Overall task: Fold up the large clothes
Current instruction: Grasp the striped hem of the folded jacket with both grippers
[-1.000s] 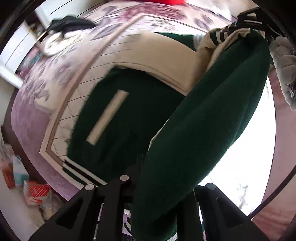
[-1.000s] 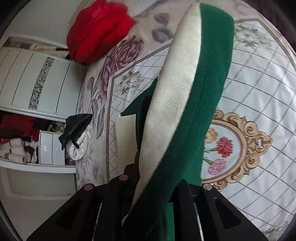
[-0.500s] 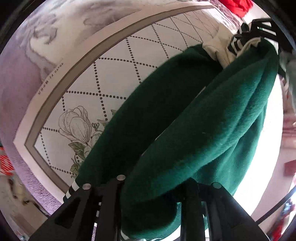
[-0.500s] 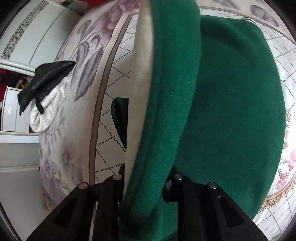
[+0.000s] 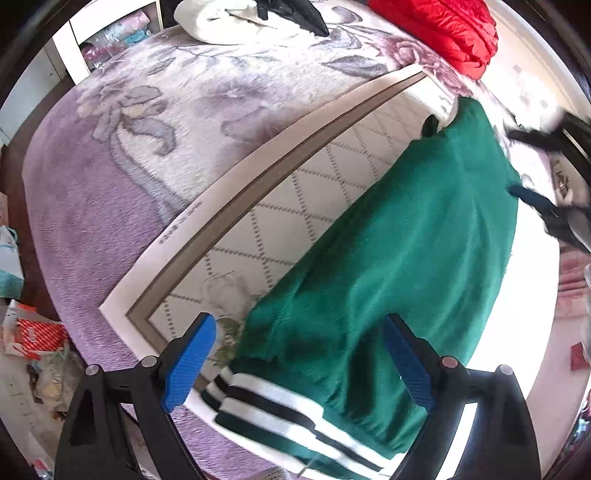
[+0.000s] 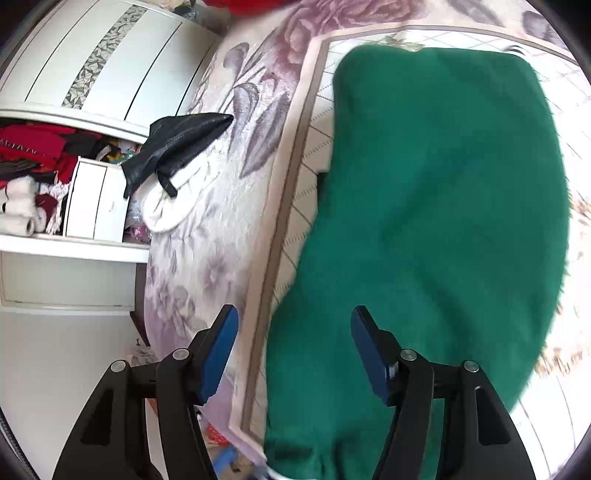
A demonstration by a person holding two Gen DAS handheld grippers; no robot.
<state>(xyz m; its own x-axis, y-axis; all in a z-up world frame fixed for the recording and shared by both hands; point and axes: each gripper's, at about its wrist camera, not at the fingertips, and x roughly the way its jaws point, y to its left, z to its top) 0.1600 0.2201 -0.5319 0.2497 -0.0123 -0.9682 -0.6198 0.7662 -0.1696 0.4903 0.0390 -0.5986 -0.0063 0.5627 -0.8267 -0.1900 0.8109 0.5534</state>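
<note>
— Where in the fold?

— Looks like a release just after laying a flap over. Spread on the patterned bed cover (image 5: 303, 206), green jacket (image 5: 399, 266) lying flat, plain fleece side up, striped hem (image 5: 280, 417) at the near end by the cover's corner.

— Long axis?

— In the left wrist view, slanting from the striped hem at bottom up to the far right, toward the red garment (image 5: 439, 29). In the right wrist view, running almost straight away, slightly bowed.

— Tools?

— Left gripper (image 5: 299, 365) opening, blue pads wide apart, hem between them but unpressed. Right gripper (image 6: 293, 354) opening too, pads clear of the cloth, near edge of the jacket lying partly between them.

— Next?

— Probably lift clear, then regrip one short end, likely the hem, and carry it along the length to halve the bundle. Hard to say whether sleeves are tucked beneath.
</note>
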